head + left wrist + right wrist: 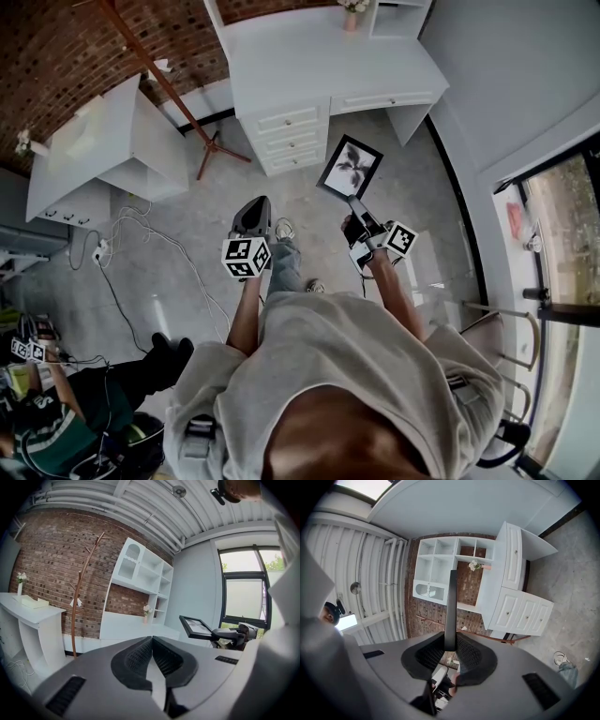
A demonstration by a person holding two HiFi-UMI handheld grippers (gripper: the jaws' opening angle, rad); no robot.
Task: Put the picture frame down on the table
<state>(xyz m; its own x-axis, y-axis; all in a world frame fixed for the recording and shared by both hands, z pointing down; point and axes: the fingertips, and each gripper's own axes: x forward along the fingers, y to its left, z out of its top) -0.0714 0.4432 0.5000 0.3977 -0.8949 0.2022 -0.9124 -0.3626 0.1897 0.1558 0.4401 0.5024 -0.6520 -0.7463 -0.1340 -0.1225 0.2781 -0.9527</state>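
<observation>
We clamp the picture frame [350, 166] by one edge in our right gripper [354, 201] — up in the air, just short of the white desk [319, 66]. Our left gripper [255, 208] has its jaws together, holding nothing

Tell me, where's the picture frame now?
In the head view, the picture frame hangs right of centre, clamped in the right claw above the floor, in front of the white desk.

The black picture frame [350, 167], with a dark blotchy print on white, hangs tilted in the air over the floor, pinched at its near edge by the right gripper [355, 204], just short of the white table [309, 56].
</observation>
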